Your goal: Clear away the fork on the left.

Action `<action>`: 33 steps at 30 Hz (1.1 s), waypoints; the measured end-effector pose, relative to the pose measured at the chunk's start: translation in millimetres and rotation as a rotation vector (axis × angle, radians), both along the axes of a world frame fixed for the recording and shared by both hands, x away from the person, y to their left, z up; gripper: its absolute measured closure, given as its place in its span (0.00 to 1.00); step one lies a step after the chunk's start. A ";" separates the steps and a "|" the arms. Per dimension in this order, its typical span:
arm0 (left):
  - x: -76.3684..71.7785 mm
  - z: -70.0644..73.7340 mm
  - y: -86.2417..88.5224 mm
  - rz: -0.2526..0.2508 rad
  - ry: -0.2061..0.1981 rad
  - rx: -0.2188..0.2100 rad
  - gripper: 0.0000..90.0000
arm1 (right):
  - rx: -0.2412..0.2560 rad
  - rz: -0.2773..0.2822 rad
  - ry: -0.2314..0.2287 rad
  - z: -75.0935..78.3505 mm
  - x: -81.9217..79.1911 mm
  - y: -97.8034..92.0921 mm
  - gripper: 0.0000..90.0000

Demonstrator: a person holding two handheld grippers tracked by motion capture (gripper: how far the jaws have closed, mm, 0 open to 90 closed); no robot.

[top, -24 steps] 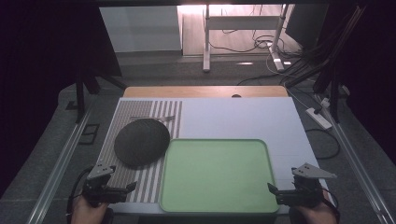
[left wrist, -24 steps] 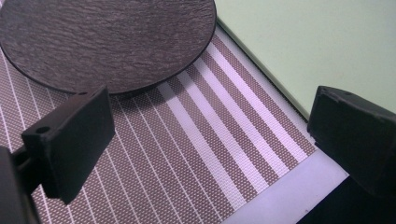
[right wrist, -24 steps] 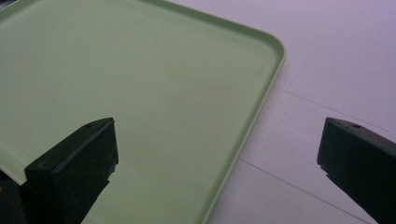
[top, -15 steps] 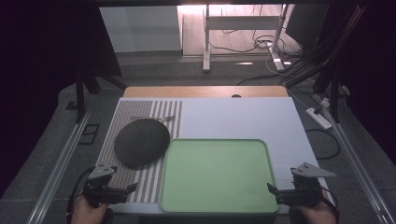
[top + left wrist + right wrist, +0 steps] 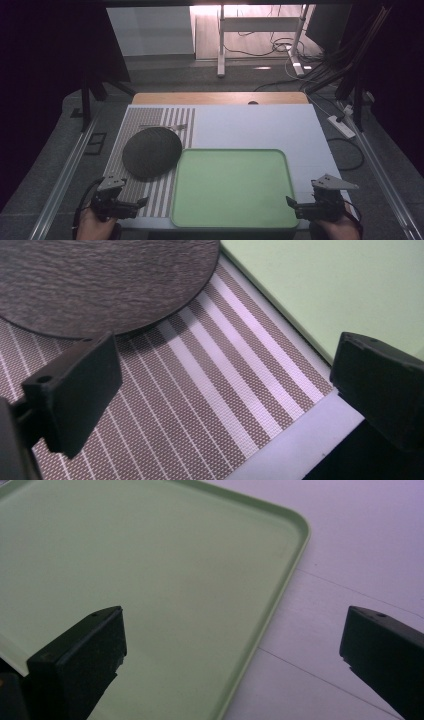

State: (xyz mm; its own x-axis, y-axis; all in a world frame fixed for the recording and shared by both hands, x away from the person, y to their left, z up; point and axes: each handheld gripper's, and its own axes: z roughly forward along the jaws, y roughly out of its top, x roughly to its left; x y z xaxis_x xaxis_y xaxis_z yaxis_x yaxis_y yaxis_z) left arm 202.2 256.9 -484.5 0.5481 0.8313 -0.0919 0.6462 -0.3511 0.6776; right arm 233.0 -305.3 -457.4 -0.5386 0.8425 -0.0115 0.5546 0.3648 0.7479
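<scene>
Tray [image 5: 230, 187], light green and with nothing on it, lies in the lower middle of the high view, on the white table [image 5: 260, 127]. Just left of it is a striped mat [image 5: 150, 120], which covers the left part of the table. On the mat lies a dark round dome [image 5: 151, 151], left of centre in the frame; its right edge comes close to the upper left corner of the tray, but I cannot tell if they touch.

The left gripper [image 5: 137, 204] is at the lower left of the high view, held in a hand [image 5: 95, 225], above the near end of the mat. In the left gripper view its jaws stand wide apart with nothing between them, and below them the stripes run toward the dome [image 5: 100, 280] at the upper left and the tray [image 5: 340, 285] at the upper right.

The right gripper [image 5: 291, 203] is at the lower right, held in the other hand [image 5: 337, 227], beside the tray's near right corner. In the right gripper view its jaws are also wide apart and hold nothing; the left one hangs over the tray [image 5: 150, 580], the right one over the table [image 5: 350, 545].
</scene>
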 end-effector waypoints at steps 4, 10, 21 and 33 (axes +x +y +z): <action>2.2 0.5 -3.2 -0.021 0.000 0.004 0.00 | 0.001 0.005 0.006 0.0 0.3 0.1 0.00; 10.9 -1.0 -3.4 -0.035 0.010 -0.021 0.00 | -0.007 0.015 0.005 -0.2 0.1 1.0 0.00; 23.4 -3.9 0.8 -0.036 -0.005 -0.030 0.00 | -0.008 0.023 0.010 -0.6 0.4 1.6 0.00; 40.6 -8.0 7.2 -0.005 -0.020 -0.046 0.00 | -0.014 0.026 0.010 -0.8 0.4 2.0 0.00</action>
State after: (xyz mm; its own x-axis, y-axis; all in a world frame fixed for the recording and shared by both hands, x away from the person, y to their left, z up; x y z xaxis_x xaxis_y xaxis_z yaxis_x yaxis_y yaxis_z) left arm 242.8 264.1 -492.5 0.5546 0.8235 -0.1193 0.6307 -0.3225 0.7058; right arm 233.5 -303.3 -458.2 -0.5606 0.8279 -0.0178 0.5523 0.3898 0.7369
